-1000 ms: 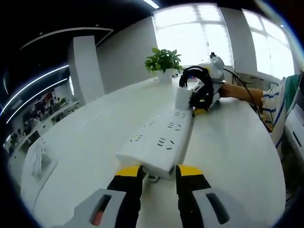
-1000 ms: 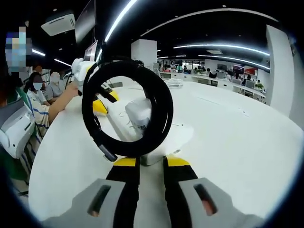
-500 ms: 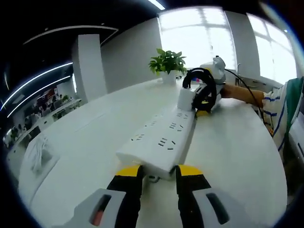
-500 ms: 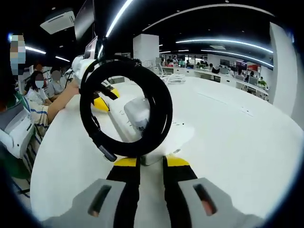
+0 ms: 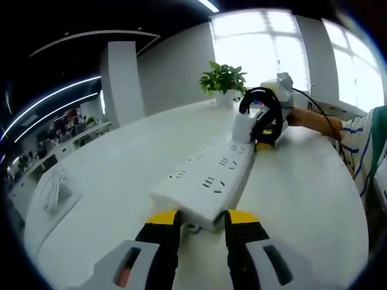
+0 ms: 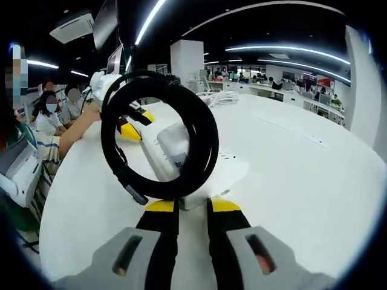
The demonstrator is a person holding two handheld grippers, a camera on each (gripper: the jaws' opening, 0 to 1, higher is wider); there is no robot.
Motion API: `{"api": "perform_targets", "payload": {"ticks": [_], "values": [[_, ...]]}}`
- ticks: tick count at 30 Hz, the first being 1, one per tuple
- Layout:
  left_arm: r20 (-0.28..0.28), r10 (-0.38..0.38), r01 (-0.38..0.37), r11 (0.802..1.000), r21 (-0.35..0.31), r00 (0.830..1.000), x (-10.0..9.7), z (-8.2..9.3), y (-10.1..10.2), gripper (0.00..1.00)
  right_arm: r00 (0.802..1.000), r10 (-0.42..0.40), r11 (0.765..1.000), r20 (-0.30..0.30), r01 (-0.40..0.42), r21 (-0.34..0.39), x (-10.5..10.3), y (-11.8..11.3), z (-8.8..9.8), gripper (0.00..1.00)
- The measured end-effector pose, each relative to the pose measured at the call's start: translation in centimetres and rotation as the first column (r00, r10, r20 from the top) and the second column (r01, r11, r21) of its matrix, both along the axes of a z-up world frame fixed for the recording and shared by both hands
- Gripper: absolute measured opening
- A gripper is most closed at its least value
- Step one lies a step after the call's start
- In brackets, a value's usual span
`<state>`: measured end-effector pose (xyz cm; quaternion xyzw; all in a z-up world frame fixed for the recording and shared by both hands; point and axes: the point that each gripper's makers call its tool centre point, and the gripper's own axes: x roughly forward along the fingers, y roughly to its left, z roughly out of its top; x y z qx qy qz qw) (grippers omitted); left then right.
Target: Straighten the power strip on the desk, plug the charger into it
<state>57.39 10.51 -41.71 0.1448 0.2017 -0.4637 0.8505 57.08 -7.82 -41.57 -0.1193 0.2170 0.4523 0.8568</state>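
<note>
Item 1, power strip (image 5: pixel 205 181): white, long, lying flat on the white bench (image 5: pixel 302 193). In the left gripper view I see it run away from me toward the far side; its near end sits between my yellow-tipped jaws.

Item 2, left hand-held gripper (image 5: pixel 196 219): I have it clamped on the near end of the power strip, one jaw on each side. In the right gripper view it shows at the strip's far end (image 6: pixel 134 124), with a person's forearm (image 6: pixel 72 130) behind it.

Item 3, charger (image 5: pixel 243 127): white block standing upright at the far end of the power strip, touching its top face. In the right gripper view it stands just ahead of my jaws (image 6: pixel 175 145). I cannot tell whether its pins are seated in a socket.

Item 4, cable coil (image 6: pixel 160 142): black, wound in a ring, standing on edge against the charger, one plug end hanging at its lower left.

Item 5, right hand-held gripper (image 6: pixel 192 208): jaws nearly together on the bottom of the cable coil; I read it as grasping the coil. It also shows beyond the charger in the left gripper view (image 5: pixel 269 115).

Item 6, potted plant (image 5: pixel 225 81): green, on the bench behind the charger.

Item 7, white cords (image 5: pixel 51 190): bundled at the bench's left edge.
</note>
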Motion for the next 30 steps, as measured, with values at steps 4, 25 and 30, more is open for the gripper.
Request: {"api": "perform_targets", "payload": {"ticks": [4, 25, 30], "values": [[-0.002, 0.019, -0.019, 1.000, -0.004, 1.000, 0.3, 0.0, 0.3, 0.29, 1.000, 0.003, 1.000, -0.013, -0.003, -0.001, 0.3, 0.3, -0.1, 0.17], [0.006, 0.076, -0.076, 0.997, -0.021, 0.997, 1.7, 0.2, 0.6, 0.30, 0.999, -0.044, 0.997, -0.012, 0.044, 0.068, 1.0, 0.7, -0.2, 0.16], [0.005, 0.092, -0.092, 0.994, -0.053, 0.996, 2.0, 0.7, 0.7, 0.29, 0.998, -0.058, 0.995, -0.012, 0.058, 0.076, 1.3, 0.7, -0.2, 0.16]]}}
